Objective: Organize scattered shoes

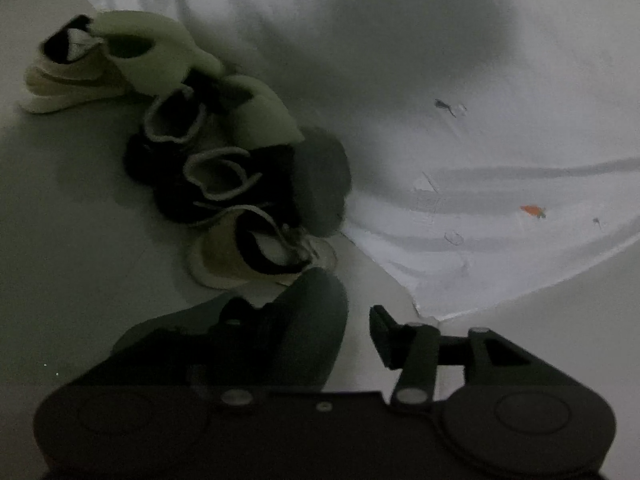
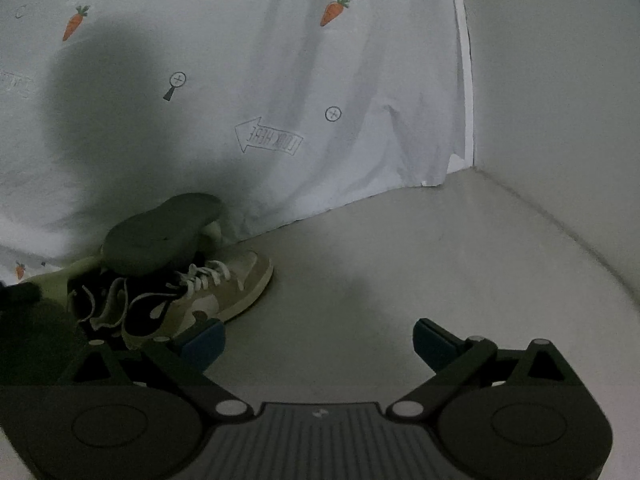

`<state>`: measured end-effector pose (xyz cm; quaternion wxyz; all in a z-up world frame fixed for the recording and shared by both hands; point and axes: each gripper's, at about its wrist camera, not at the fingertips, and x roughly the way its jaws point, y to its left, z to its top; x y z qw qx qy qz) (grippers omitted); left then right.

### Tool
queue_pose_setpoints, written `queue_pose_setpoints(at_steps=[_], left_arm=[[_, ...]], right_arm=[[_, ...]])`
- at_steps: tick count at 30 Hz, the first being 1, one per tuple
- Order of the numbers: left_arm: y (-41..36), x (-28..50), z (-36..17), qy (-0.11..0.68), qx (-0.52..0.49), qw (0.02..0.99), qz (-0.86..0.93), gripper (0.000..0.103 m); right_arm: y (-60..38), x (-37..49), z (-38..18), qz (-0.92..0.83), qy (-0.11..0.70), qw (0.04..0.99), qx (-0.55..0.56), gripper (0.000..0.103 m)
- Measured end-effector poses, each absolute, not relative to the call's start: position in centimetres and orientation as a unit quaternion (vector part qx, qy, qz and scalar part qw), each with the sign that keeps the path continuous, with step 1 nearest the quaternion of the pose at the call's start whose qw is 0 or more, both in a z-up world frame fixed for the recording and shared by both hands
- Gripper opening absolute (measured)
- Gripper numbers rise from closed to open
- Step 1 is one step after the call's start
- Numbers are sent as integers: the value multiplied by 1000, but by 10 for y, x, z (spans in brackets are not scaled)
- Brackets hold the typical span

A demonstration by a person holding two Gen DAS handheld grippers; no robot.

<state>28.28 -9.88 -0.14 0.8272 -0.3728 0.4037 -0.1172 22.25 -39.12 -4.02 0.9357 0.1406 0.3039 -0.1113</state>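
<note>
We see the right hand-held gripper (image 2: 318,336) spread beside the tan sneaker (image 2: 224,292); nudging it risks toppling the upturned dark slipper (image 2: 160,236); the left's state we cannot tell.

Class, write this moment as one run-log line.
left gripper: open | right gripper: open, empty | shoes: heaped by sheet | tan sneaker: upright

Before my fingers: beige sneaker (image 2: 224,292), white laces; pale green slippers (image 1: 160,56); white sheet (image 2: 280,80) printed with orange carrots; grey floor (image 2: 400,272).
</note>
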Motion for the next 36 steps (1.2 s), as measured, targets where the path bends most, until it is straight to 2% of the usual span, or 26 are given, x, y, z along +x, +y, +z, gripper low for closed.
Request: queue_pose_setpoints(at_steps=[5,12,19,24,26,28,31,36], left_arm=[[-138,295,-8,403,-340,830,-182,64],[-184,303,-29,402,-314,817,-270,64],[-233,286,-40,398,-229,822,-337,63],[-271,273,-63,427,-182,792,-397,64],[-276,271,-76,470,-176,783,-368,74],[-272,268,-83,467,-171,784,-371,71],[-262,268,-89,475,-164,782,-368,71],[-225,280,-101,515,-255,743,-343,69]], right_arm=[[-393,222,-41,-112,305,935,146,100],[-414,212,-36,-160,285,932,158,100],[-449,185,-33,-239,261,920,168,100],[-469,164,-34,-276,265,906,183,100],[-470,161,-38,-275,274,902,186,100],[-468,159,-44,-275,286,899,184,100],[-464,163,-53,-268,305,895,183,100],[-453,176,-60,-242,325,897,177,100]])
